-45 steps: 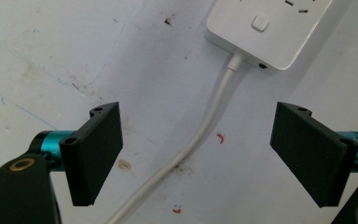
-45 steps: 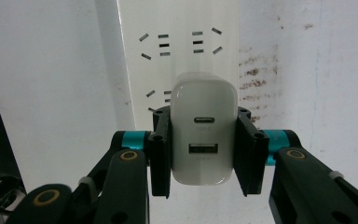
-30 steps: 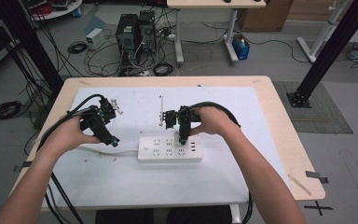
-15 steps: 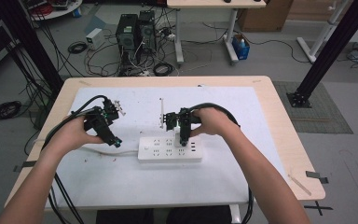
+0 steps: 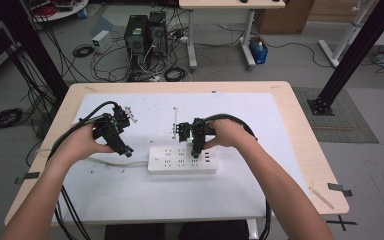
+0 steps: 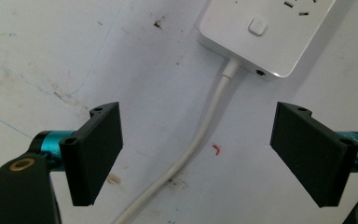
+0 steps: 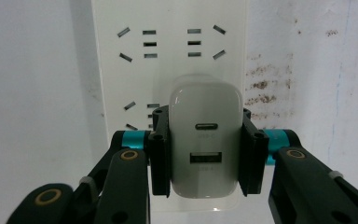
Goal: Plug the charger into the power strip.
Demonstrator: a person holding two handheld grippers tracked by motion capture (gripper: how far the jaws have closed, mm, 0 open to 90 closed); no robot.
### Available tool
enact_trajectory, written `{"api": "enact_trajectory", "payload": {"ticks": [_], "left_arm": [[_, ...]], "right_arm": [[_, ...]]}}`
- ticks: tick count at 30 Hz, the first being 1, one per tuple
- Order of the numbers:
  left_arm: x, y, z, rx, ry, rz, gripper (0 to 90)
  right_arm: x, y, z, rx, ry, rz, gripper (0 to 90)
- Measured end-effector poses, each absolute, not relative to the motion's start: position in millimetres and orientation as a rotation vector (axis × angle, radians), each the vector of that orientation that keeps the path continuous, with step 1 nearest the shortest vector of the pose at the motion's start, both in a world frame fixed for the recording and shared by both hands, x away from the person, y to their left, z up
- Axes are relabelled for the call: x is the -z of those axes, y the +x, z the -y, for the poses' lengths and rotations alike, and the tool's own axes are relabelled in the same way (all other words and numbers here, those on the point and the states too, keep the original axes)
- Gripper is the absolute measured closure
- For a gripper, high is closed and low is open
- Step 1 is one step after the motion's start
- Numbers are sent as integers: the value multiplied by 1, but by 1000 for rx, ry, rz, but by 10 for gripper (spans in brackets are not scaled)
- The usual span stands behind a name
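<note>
Two jaws clamping glossy rounded charger (image 7: pixel 205 140), flat power strip (image 7: pixel 168 60)

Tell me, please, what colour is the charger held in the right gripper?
White, the charger shows best in the right gripper view, clamped by the right gripper.

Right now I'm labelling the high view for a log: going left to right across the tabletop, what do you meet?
left gripper → power strip's white cord → power strip → right gripper, over the strip's right part → person's right hand
</note>
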State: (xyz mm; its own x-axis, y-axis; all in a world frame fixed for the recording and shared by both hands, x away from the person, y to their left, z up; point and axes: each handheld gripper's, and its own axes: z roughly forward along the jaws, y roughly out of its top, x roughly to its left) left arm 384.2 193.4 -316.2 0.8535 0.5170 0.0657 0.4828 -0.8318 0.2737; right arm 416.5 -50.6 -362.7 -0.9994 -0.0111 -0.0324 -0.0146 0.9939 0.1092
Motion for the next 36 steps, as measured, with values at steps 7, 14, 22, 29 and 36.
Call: {"api": "enact_trajectory", "payload": {"ticks": [7, 14, 22, 29, 36], "left_arm": [[319, 383, -200, -196, 2748, -772, 169], [315, 388, -208, -250, 2692, -825, 169], [314, 392, -208, -285, 2696, -833, 169], [312, 395, -205, -278, 2702, -846, 169], [310, 395, -201, -277, 2720, -833, 169]], "right_arm": [[347, 421, 58, -279, 251, -3138, 284], [297, 421, 135, -520, 833, -2949, 227], [286, 422, 222, -522, 1514, -2595, 224], [289, 419, 247, -486, 1641, -2539, 223], [291, 419, 251, -462, 1653, -2544, 223]]}}
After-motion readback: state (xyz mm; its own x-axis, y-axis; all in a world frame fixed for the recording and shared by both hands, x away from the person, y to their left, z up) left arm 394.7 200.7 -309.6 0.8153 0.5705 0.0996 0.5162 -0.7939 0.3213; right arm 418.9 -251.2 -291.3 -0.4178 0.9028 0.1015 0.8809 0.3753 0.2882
